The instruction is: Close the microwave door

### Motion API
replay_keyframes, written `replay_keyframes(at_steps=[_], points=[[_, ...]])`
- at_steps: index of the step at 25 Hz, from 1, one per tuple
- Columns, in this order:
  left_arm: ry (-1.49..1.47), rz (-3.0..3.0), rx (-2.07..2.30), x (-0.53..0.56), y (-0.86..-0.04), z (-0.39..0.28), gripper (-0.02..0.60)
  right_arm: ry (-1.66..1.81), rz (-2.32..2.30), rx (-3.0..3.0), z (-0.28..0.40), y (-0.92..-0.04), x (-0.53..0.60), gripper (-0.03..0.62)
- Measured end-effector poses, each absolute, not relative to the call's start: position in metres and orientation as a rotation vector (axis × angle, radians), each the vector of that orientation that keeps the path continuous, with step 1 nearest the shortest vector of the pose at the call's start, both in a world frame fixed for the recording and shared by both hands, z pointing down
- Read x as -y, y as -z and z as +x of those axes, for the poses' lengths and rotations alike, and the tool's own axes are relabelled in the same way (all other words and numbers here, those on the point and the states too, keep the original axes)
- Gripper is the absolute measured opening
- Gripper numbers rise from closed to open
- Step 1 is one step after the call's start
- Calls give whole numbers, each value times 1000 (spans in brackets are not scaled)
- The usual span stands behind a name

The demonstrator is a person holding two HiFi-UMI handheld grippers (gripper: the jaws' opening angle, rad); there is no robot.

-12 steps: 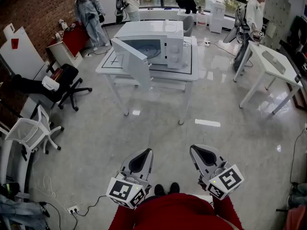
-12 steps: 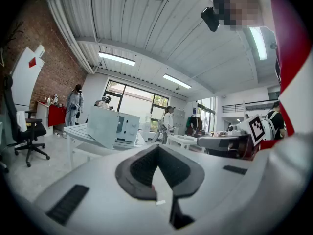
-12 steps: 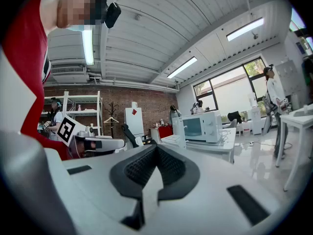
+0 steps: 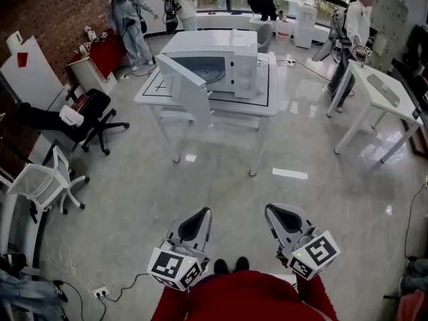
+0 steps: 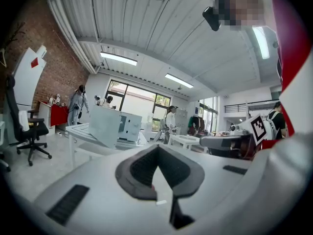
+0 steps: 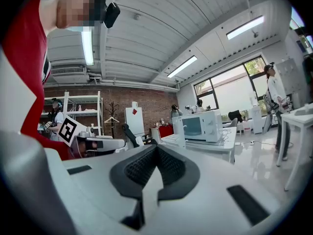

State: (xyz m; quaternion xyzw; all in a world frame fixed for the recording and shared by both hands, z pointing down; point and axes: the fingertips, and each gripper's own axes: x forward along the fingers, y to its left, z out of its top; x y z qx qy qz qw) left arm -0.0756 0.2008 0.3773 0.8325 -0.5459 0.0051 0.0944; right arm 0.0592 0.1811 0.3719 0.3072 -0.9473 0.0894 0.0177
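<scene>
The white microwave (image 4: 221,62) stands on a white table (image 4: 267,104) far ahead of me, its door (image 4: 184,87) swung open toward the front left. My left gripper (image 4: 194,225) and right gripper (image 4: 284,219) are held low near my body, well short of the table, both shut with nothing between the pads. In the left gripper view the left gripper (image 5: 157,173) points level toward the microwave (image 5: 129,127) and its open door (image 5: 104,126). In the right gripper view the right gripper (image 6: 155,166) has the microwave (image 6: 200,126) in the distance to its right.
A black office chair (image 4: 93,116) and a white chair (image 4: 43,182) stand at the left by the brick wall. Another white table (image 4: 381,92) is at the right. People (image 4: 130,22) stand behind the microwave table. A cable and socket (image 4: 100,290) lie on the floor near my feet.
Both grippers stay where they were, shut. The people at the back have shifted a little.
</scene>
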Motion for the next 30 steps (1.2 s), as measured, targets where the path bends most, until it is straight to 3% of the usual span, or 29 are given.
replay_keyframes(at_steps=[30], points=[[-66,2463,1742,-142,-369,-52,12,-354,1034,2967,120,-382,-149,15]])
